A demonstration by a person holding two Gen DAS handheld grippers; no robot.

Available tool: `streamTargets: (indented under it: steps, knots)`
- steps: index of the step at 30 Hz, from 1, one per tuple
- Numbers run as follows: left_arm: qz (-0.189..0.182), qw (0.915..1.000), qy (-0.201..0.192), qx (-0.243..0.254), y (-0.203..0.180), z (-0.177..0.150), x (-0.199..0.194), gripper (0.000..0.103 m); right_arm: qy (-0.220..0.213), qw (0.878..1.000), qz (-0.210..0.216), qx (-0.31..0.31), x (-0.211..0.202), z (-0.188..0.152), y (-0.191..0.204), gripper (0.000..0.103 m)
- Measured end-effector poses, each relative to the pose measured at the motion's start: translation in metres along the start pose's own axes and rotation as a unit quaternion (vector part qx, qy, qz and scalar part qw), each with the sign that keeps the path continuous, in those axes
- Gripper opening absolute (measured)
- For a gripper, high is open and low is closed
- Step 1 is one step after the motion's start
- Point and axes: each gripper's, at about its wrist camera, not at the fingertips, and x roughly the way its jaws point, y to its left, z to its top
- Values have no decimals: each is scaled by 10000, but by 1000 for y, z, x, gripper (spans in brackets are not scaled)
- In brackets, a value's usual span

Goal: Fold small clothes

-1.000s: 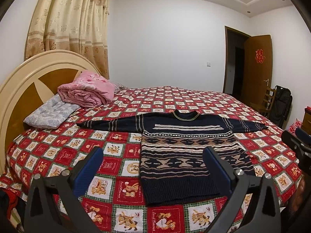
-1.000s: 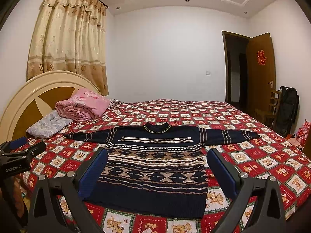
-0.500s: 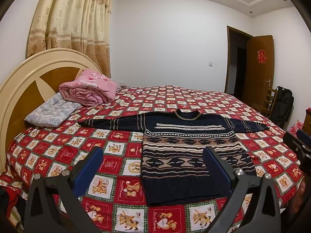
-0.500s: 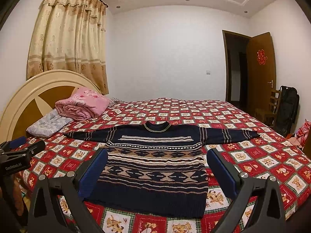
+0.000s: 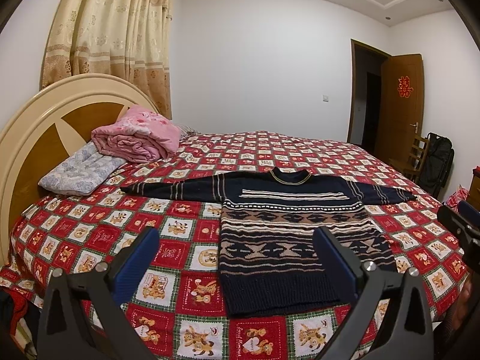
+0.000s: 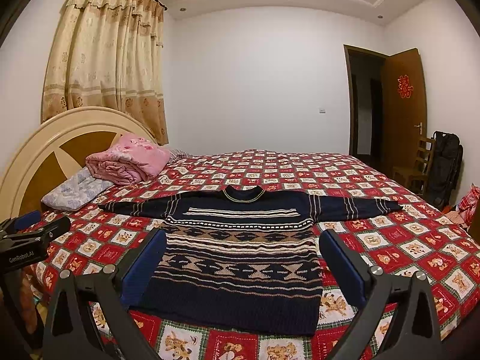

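Note:
A dark navy knitted sweater with tan and white patterns lies flat and face up on the bed, both sleeves spread out sideways, hem toward me. It also shows in the right wrist view. My left gripper is open and empty, held above the bed's near edge, over the sweater's left hem side. My right gripper is open and empty, centred over the sweater's hem. Each gripper shows at the edge of the other's view.
The bed has a red checked cartoon quilt. A pink folded blanket and a pale pillow lie by the headboard at left. A wooden chair, a black bag and an open door stand at right.
Both grippers have drifted slightly, the left view shifting a little so the sweater sits more to the right. The sweater has not moved and both grippers stay open.

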Motion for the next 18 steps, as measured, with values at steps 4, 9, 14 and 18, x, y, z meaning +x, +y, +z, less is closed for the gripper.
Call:
streamTargets:
  steps: [4,9,14,18]
  knots:
    - [6,10000,12,-9,1,-1,0,103,28,10000,8,6,2,-1,0,102]
    - [24,10000,21,-19,4,-3,1,103,72,10000,17,18,6,-3,-2,102]
    - [41,10000,67,-32,5,-5,6,103,137,9999,19,1,10,-5,-2,102]
    - [60,9999,118,-34,5,-6,11,103,195,9998,26,16,14,-7,-4,102]
